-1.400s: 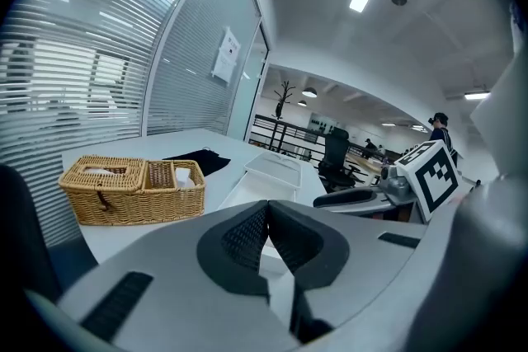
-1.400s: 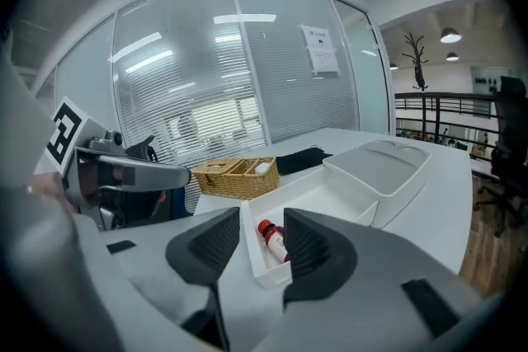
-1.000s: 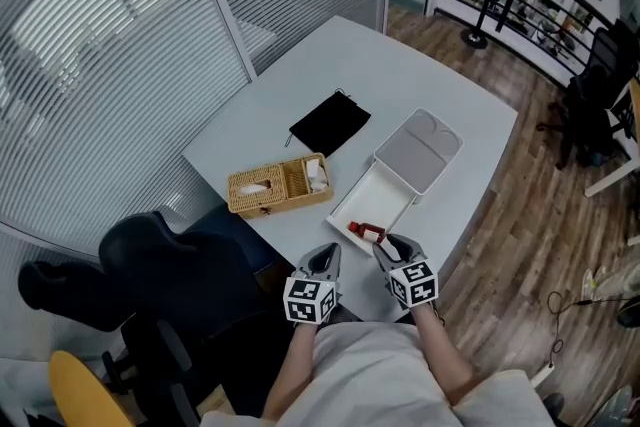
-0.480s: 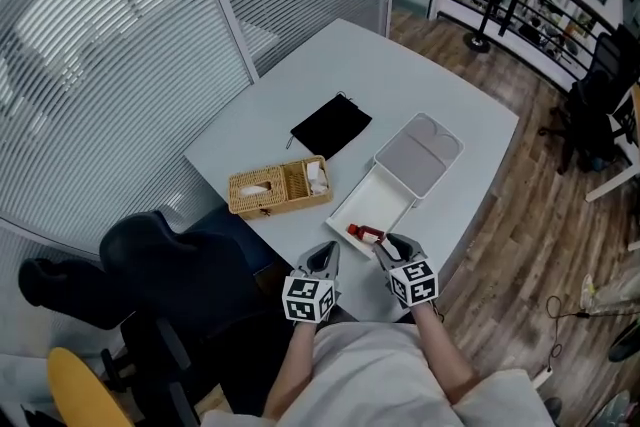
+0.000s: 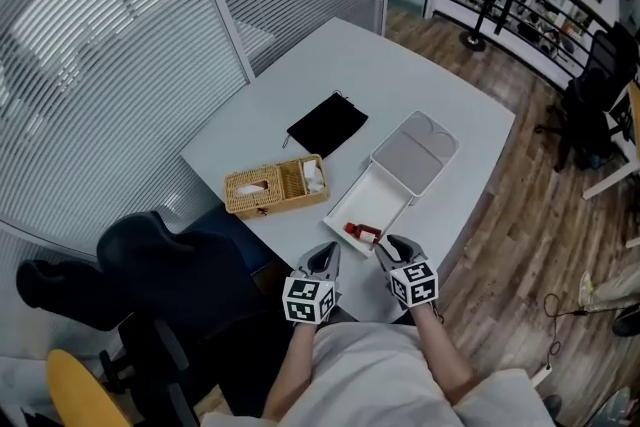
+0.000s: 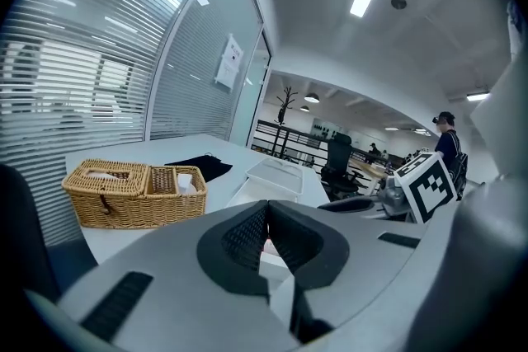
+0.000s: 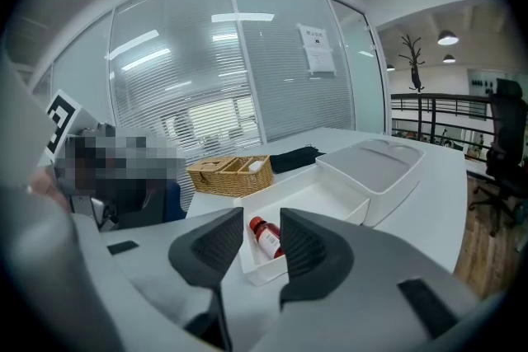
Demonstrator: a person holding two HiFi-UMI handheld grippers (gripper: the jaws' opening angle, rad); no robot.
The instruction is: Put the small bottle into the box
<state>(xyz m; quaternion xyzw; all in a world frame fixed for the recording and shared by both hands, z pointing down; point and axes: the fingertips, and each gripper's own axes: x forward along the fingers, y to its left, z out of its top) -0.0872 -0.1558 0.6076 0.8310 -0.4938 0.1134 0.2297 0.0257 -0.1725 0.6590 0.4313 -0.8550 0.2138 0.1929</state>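
The small bottle (image 5: 362,232), red with a white label, lies on its side in the near end of the open white box (image 5: 383,194). The right gripper view shows the bottle (image 7: 266,237) inside the box (image 7: 322,198), beyond the jaws. My right gripper (image 5: 395,247) hovers just short of the box at the table's near edge. Its jaws (image 7: 261,218) stand apart with nothing between the pads. My left gripper (image 5: 323,260) is beside it to the left, shut and empty, its pads (image 6: 266,214) meeting.
The box's lid (image 5: 415,150) rests against its far end. A wicker basket (image 5: 275,185) stands left of the box, with a black pouch (image 5: 327,123) behind it. A dark office chair (image 5: 170,265) is at the table's left corner. Glass walls with blinds stand to the left.
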